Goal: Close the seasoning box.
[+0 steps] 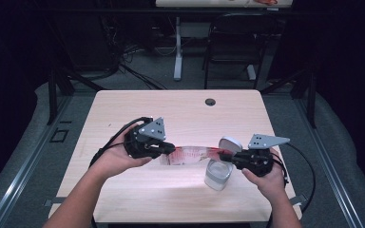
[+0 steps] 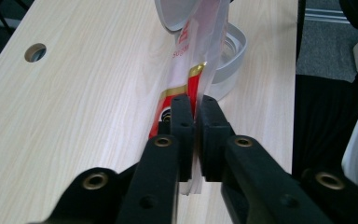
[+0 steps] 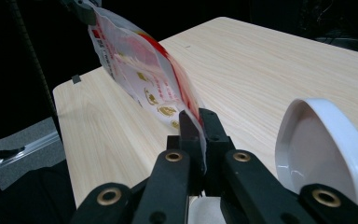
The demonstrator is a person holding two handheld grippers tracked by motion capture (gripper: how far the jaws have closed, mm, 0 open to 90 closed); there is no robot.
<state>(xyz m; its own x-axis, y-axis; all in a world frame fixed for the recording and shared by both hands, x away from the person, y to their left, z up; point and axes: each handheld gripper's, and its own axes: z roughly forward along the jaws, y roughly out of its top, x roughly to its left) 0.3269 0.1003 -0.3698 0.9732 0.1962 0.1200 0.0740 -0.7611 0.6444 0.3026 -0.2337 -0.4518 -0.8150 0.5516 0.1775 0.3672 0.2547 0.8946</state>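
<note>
A clear plastic pouch point(image 1: 192, 155) with red and gold print is stretched in the air between my two grippers, above the wooden table point(image 1: 180, 109). My left gripper point(image 1: 167, 150) is shut on its left end; in the left gripper view the jaws pinch the pouch point(image 2: 191, 84) edge at the left gripper point(image 2: 195, 109). My right gripper point(image 1: 226, 156) is shut on the right end, with the pouch point(image 3: 140, 70) rising from the right gripper point(image 3: 196, 122). A clear round container point(image 1: 217, 174) stands just below the pouch, its white hinged lid point(image 1: 230, 143) open.
A cable hole point(image 1: 210, 101) sits near the table's far edge. Beyond the table stand a black chair point(image 1: 235, 45) and a white desk leg point(image 1: 177, 47). The open lid point(image 3: 326, 144) lies close to the right of my right gripper.
</note>
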